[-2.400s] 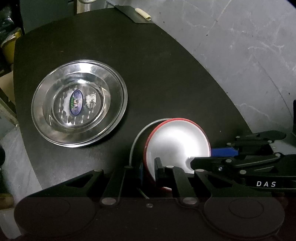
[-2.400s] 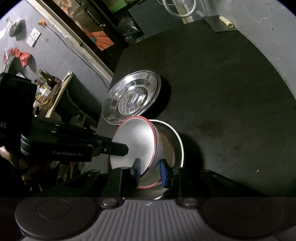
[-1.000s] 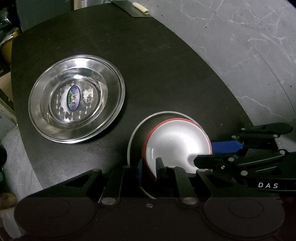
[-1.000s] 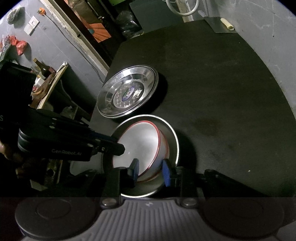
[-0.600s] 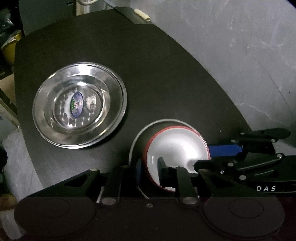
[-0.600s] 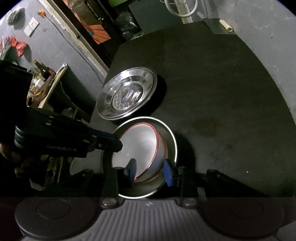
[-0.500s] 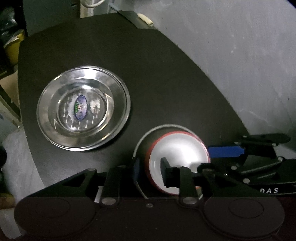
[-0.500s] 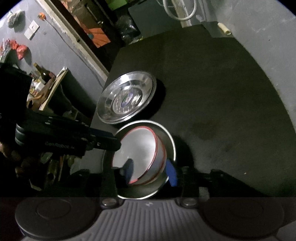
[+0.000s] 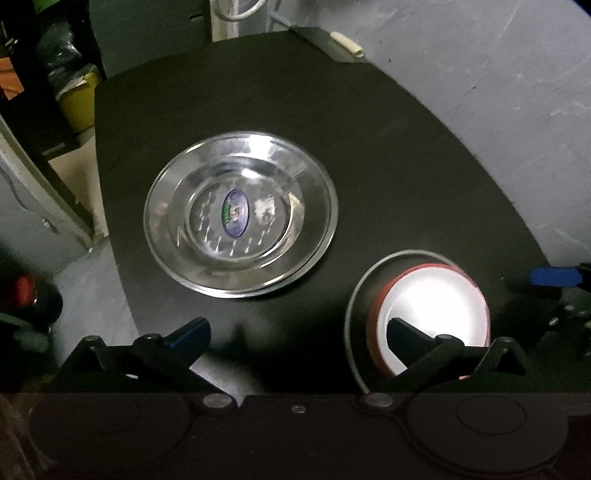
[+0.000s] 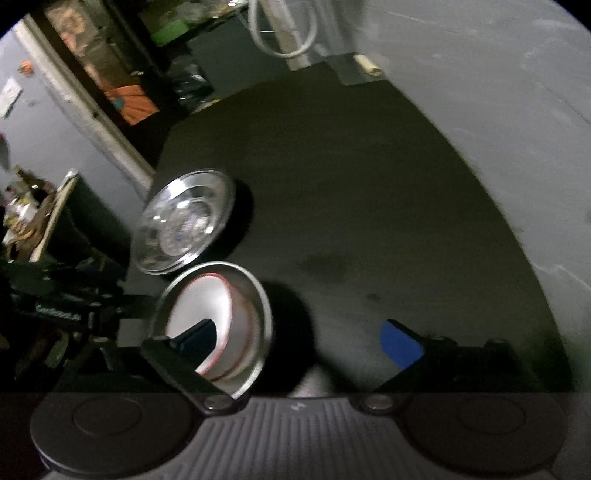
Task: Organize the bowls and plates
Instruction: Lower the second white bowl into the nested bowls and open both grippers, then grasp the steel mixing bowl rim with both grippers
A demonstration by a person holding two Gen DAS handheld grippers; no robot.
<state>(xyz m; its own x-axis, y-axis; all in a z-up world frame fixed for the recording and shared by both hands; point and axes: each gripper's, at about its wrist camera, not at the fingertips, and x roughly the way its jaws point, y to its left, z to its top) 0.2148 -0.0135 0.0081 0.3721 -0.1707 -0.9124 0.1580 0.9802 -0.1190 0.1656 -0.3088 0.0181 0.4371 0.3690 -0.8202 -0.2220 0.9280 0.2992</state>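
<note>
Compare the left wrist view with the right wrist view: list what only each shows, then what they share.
Only the left wrist view: a yellow container beside the table, a red object at the left edge, and the plate's oval sticker seen sharply.

Only the right wrist view: an orange object by the doorway, a green item and a cluttered shelf.

Both: the black table, the steel plate, the white red-rimmed bowl nested in a steel bowl, a white cable loop and a pale roll.
</note>
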